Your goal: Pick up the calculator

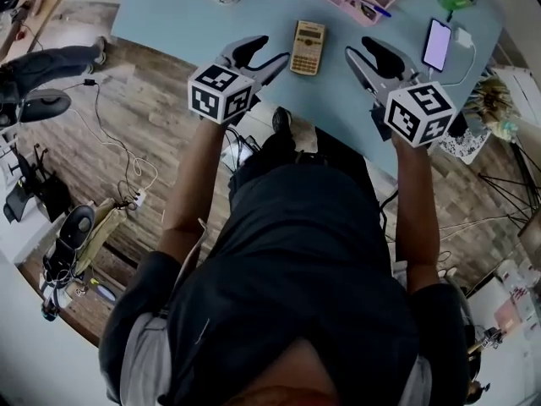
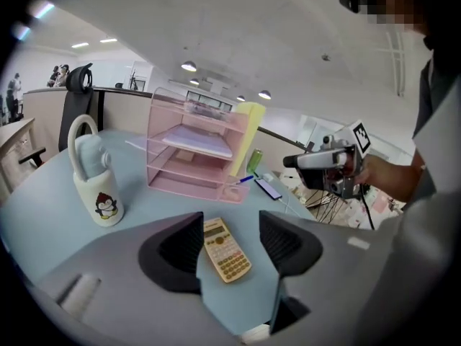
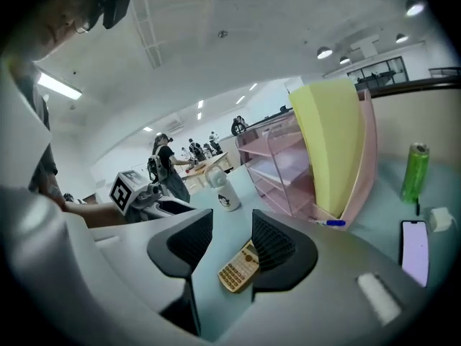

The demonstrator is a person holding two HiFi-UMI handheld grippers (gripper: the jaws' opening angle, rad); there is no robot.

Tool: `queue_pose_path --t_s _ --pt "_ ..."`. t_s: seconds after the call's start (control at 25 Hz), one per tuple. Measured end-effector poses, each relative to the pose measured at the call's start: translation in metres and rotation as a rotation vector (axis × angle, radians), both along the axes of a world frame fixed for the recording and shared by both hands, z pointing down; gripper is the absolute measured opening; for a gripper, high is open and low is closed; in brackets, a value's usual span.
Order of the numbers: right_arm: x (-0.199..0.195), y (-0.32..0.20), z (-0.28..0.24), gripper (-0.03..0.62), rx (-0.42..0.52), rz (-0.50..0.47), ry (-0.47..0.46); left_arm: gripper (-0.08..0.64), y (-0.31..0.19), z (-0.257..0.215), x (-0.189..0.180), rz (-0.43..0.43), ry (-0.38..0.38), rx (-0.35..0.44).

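Torso (image 1: 296,252) of the operator foremost; beyond it, the left hand-held gripper (image 1: 272,49) and right hand-held gripper (image 1: 359,47) poised at the desk (image 1: 169,7) edge, flanking the calculator (image 1: 308,47).
The calculator lay flat on the desk, untouched, between the two. A sound pick would likely require lowering one pair of jaws to straddle the thin case across its narrow width, then closing squarely, as so flat a body offers little edge. The left hand-held gripper stood wide apart and empty; the right hand-held gripper was likewise released, holding nothing.
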State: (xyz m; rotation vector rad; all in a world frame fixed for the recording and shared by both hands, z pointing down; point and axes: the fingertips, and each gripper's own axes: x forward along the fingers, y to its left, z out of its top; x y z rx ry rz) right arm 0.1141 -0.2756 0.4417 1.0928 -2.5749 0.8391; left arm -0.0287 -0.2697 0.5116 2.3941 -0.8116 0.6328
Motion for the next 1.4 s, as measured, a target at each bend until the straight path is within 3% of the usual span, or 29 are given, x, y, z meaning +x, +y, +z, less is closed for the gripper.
queue_pose_path --t_s 0.44,0.72,1.16,1.28,1.4 --pt "-0.019 -0.037 0.119 0.152 -0.242 -0.011 0.000 0.259 -0.037 0.078 0.012 -0.057 -0.031 -0.123" --pt "-0.034 -0.046 0.176 0.150 -0.347 -0.002 0.027 0.259 -0.050 0.118 0.018 -0.071 -0.035 -0.187" --pt "-0.045 -0.054 0.223 0.150 -0.422 0.020 0.076 0.258 -0.062 0.154 0.025 -0.092 -0.053 -0.260" --pt "-0.050 -0.055 0.225 0.146 -0.418 0.019 0.104 0.212 -0.058 0.165 0.020 -0.121 -0.091 -0.323" --pt "-0.049 -0.055 0.227 0.120 -0.413 0.024 0.127 0.155 -0.056 0.166 0.023 -0.145 -0.059 -0.370"
